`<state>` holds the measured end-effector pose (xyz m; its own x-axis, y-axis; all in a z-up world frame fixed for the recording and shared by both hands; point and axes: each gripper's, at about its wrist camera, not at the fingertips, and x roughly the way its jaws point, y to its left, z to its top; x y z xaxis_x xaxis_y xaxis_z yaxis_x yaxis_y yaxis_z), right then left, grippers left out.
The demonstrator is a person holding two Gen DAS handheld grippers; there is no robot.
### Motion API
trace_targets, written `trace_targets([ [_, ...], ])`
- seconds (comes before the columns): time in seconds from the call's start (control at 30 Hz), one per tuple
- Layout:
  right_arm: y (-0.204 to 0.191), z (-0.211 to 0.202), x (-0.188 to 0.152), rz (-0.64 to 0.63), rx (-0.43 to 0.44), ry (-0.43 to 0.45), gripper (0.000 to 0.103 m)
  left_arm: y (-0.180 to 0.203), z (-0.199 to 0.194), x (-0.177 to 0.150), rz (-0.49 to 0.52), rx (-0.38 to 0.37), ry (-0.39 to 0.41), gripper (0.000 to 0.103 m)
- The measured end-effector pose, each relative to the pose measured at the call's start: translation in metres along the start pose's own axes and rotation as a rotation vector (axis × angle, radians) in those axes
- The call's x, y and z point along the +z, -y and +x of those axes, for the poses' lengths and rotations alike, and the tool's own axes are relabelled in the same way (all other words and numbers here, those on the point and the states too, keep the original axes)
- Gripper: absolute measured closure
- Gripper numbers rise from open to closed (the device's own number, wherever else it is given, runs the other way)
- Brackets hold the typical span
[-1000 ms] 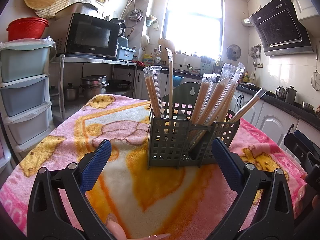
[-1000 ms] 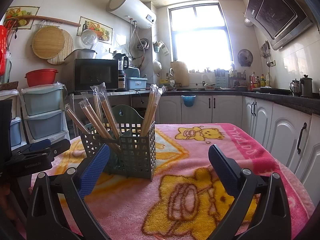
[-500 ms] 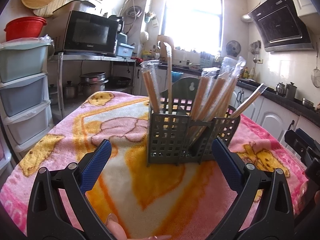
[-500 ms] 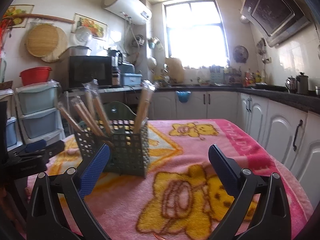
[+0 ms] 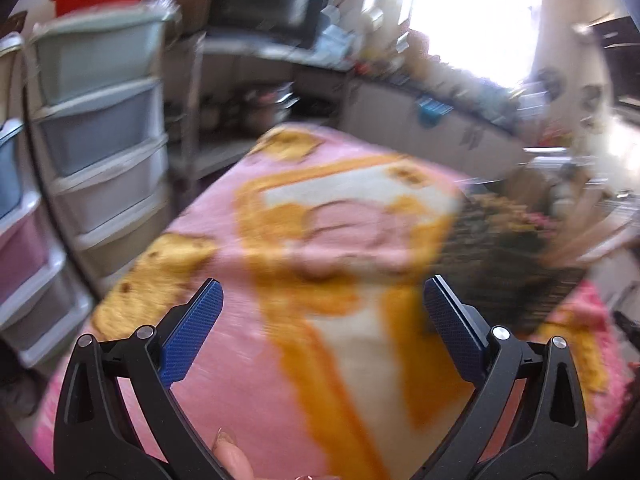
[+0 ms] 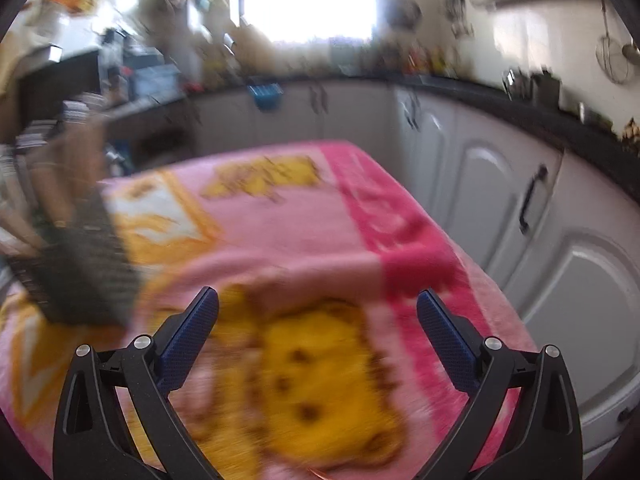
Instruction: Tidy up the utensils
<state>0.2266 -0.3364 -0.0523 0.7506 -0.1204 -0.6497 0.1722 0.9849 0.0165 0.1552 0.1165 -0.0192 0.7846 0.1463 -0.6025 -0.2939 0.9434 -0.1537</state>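
Left gripper (image 5: 322,312) spread wide, empty, hovering over pink blanket (image 5: 248,360). Utensil basket (image 5: 500,268) off to its right, badly blurred, contents unreadable. Right gripper (image 6: 318,320) also spread, empty, basket at far left of its view. Probably aimed away because nothing loose left to pick. Heavy blur, both views.

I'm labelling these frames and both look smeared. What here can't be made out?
- Utensil holder: left wrist view, motion blur; contents and compartments unreadable.
- Same holder: right wrist view, blurred and cut by the left edge; the sticks can't be counted.
- Counter items: right wrist view, blurred and washed out by window glare.
- Left gripper and right gripper: sharp, open, holding nothing.
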Motion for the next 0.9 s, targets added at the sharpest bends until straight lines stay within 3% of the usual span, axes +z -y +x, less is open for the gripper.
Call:
trace_targets([
  [0.13,0.015,0.045,0.009,0.030,-0.049,-0.092,0.007,-0.023,0.051,0.007,-0.033,0.128,-0.129,0.010],
  [0.27,0.022,0.087,0.005,0.067,-0.031,-0.226,0.006,-0.037,0.094,-0.001,-0.031,0.286,-0.294,0.009],
  [0.37,0.015,0.088,-0.002,0.032,-0.070,-0.235,0.006,-0.043,0.091,-0.002,-0.044,0.268,-0.285,0.009],
  [0.9,0.017,0.089,-0.001,0.044,-0.057,-0.242,0.005,-0.042,0.094,-0.001,-0.032,0.281,-0.290,0.009],
])
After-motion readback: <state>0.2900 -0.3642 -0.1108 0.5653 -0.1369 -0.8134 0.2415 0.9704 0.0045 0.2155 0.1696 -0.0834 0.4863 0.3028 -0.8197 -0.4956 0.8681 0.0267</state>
